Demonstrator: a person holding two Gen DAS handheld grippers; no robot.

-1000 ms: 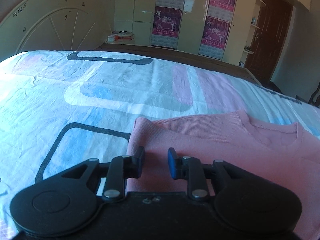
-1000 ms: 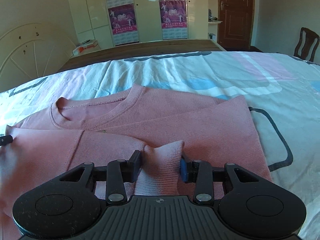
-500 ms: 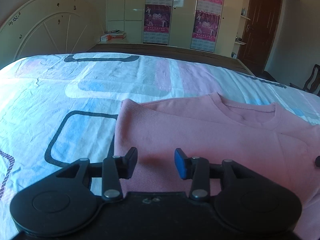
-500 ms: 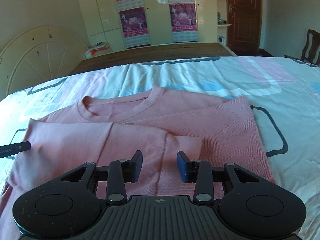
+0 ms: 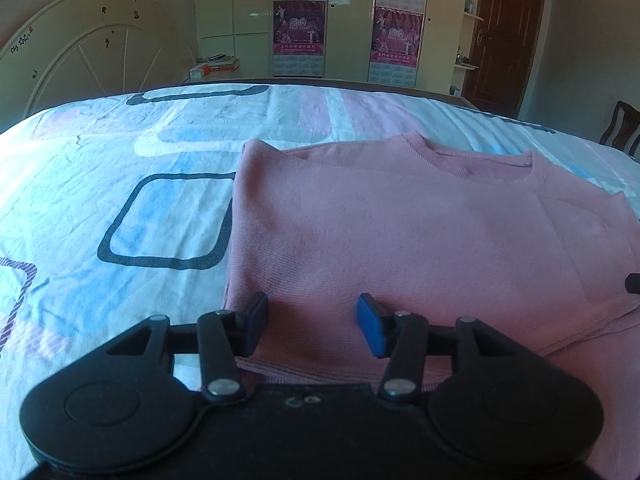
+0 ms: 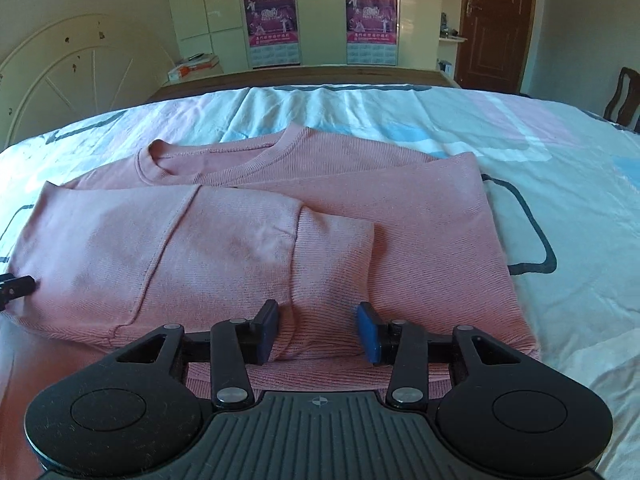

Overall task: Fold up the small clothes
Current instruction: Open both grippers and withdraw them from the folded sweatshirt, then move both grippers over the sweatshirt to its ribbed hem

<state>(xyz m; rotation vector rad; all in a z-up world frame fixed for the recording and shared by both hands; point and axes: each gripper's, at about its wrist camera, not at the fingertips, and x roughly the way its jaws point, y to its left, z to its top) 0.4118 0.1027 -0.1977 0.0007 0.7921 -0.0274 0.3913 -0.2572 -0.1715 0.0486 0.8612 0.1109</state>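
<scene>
A pink sweater (image 5: 400, 232) lies on the bed with its sides folded in and its neckline at the far end. My left gripper (image 5: 312, 326) hovers over its near left corner; the jaws are opening and nothing is pinched between them. In the right wrist view the sweater (image 6: 240, 248) has a folded sleeve whose ribbed cuff (image 6: 332, 264) lies flat across the body. My right gripper (image 6: 318, 332) is just above the cuff's near end, jaws opening, pads not pressing the fabric. The left gripper's tip (image 6: 18, 286) shows at the left edge.
The patterned bed sheet (image 5: 120, 184) stretches left of and beyond the sweater. A white arched headboard (image 5: 92, 68) is at the far left. A wardrobe with posters (image 5: 300, 32), a brown door (image 5: 504, 32) and a chair (image 5: 620, 128) stand beyond the bed.
The right gripper let go of the bunched cuff, which now lies flat. Both grippers drew back toward the sweater's near edge. The left jaws spread wider.
</scene>
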